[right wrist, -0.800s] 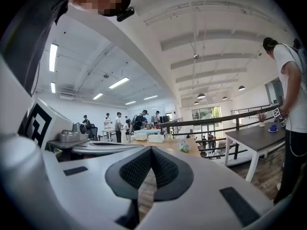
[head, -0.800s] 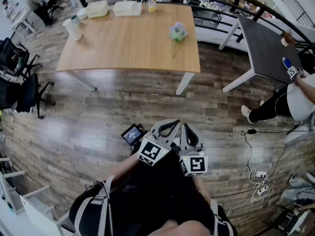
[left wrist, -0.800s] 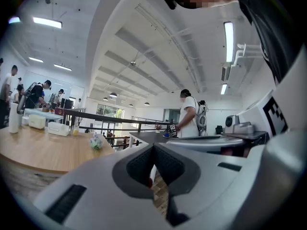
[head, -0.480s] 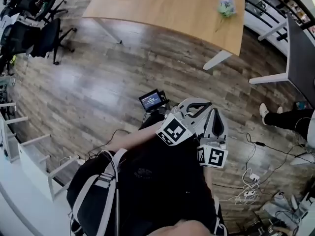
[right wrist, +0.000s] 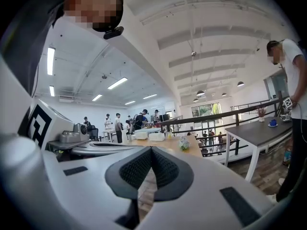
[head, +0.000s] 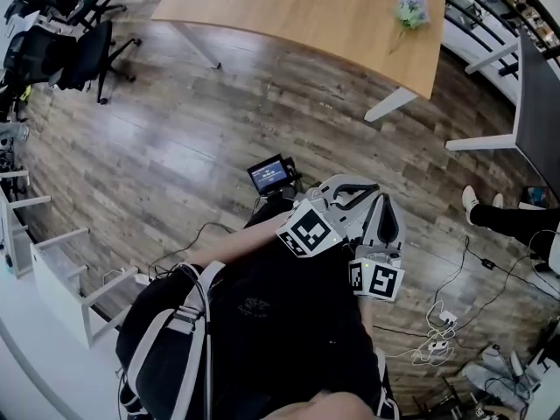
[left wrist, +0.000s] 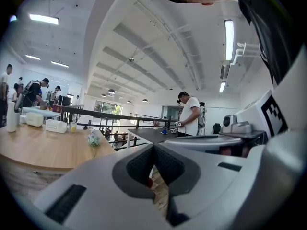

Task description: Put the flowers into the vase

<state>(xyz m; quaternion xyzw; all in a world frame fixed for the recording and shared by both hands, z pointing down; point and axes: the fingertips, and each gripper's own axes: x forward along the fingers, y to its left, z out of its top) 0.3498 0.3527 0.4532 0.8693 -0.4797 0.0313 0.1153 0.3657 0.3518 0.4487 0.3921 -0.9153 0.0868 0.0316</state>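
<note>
1. We are judging this to be the approach step. We are standing on the plank floor, well apart from the wooden table [head: 306,7], and nothing has been picked up yet.
2. We are holding the left gripper [left wrist: 153,146] and the right gripper [right wrist: 151,150] close to the body, side by side. Each has its jaws pressed together with nothing between them.
3. The flowers [head: 411,11] are lying flat on the tabletop near one end, not in any vessel.
4. For the next move, we are expecting to walk up to the table, spread one gripper's jaws and close them on the stems rather than the blooms.
5. We are taking the tall white cylinder [left wrist: 10,118] at the table's other end, well apart from the flowers, for the vase. We cannot tell whether anything is in it.
6. Two low white tubs [left wrist: 56,125] are sitting on the table beyond it, and their contents are too small to make out.
</note>
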